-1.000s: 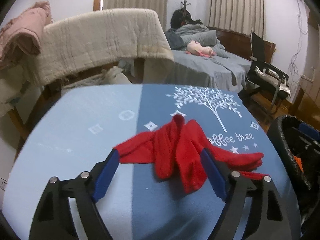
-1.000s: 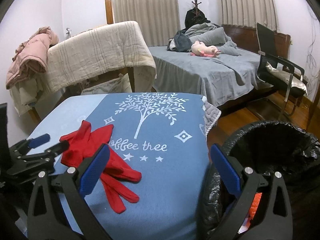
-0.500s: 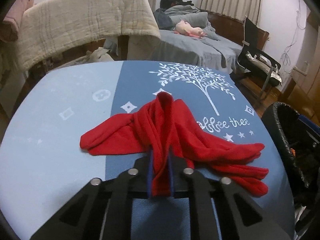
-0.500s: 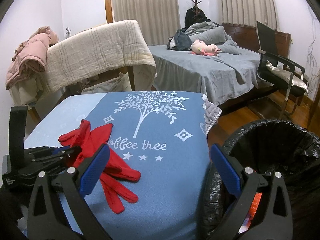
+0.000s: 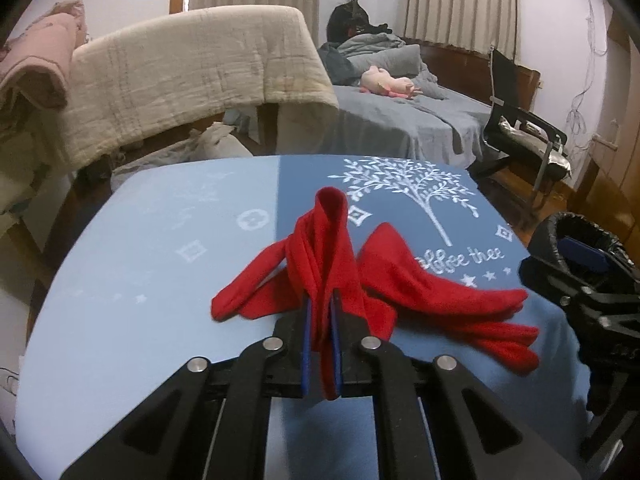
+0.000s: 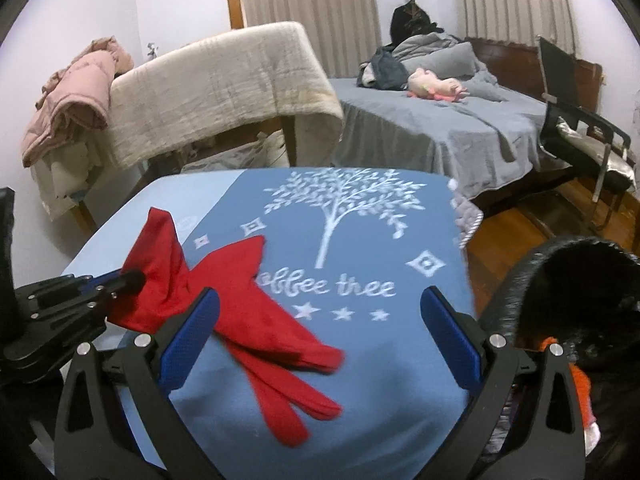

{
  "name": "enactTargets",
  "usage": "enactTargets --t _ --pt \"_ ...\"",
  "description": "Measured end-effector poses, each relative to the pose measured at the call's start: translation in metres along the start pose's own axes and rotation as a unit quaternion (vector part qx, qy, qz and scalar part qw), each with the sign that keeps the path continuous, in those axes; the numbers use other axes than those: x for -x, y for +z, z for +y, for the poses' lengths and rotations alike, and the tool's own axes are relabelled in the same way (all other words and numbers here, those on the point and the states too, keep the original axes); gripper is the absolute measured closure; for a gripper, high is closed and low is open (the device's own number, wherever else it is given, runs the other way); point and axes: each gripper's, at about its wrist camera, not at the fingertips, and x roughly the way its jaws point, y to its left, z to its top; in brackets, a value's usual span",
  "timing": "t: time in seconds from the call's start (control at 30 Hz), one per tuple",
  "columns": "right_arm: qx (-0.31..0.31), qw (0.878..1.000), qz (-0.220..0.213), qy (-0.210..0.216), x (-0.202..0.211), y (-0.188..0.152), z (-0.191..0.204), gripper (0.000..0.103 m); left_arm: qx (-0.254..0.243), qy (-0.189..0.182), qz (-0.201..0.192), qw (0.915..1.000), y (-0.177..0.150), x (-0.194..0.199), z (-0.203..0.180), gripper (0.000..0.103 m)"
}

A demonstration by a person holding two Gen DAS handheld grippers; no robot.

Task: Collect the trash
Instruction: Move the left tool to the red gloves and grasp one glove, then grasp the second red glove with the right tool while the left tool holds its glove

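A red cloth lies bunched on the blue "coffee tree" tablecloth. My left gripper is shut on a fold of the red cloth and lifts its middle, while its ends trail on the table. In the right wrist view the red cloth shows at left, held by the left gripper. My right gripper is open and empty, hovering over the table's near right edge. A black-bagged trash bin stands to the right of the table, with orange and white items inside.
A chair draped with a beige blanket stands behind the table. A bed with grey covers and a pink toy is at the back. A black chair stands at the far right on the wooden floor.
The left gripper closed on the red cloth and has raised its middle off the table. The right gripper stayed open and shifted a little.
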Motion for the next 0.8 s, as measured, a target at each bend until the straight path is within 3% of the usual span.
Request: enactTargets --t 0.5,0.57,0.63,0.7,0.77,0.8 --pt "0.041 0.997 0.062 0.015 -0.038 -0.003 0.037 0.01 0.022 0.022 -0.001 0.9995 -0.011 0.004 0.033 0.095" --pt "0.049 0.996 0.077 0.019 -0.044 -0.003 0.041 0.025 0.024 0.021 -0.002 0.9995 -0.011 0.003 0.034 0.095" --pt "0.052 0.994 0.09 0.027 -0.048 -0.004 0.043 0.034 0.024 0.021 -0.002 0.9995 -0.012 0.004 0.034 0.095" --pt "0.053 0.992 0.106 0.038 -0.053 -0.005 0.044 0.05 0.025 0.021 -0.001 0.9995 -0.012 0.003 0.034 0.095" --pt "0.054 0.99 0.117 0.056 -0.056 -0.007 0.046 0.076 0.026 0.02 0.0 0.9995 -0.012 0.003 0.035 0.095" --pt "0.055 0.989 0.12 0.064 -0.056 -0.008 0.046 0.08 0.026 0.02 0.001 0.9995 -0.012 0.003 0.035 0.095"
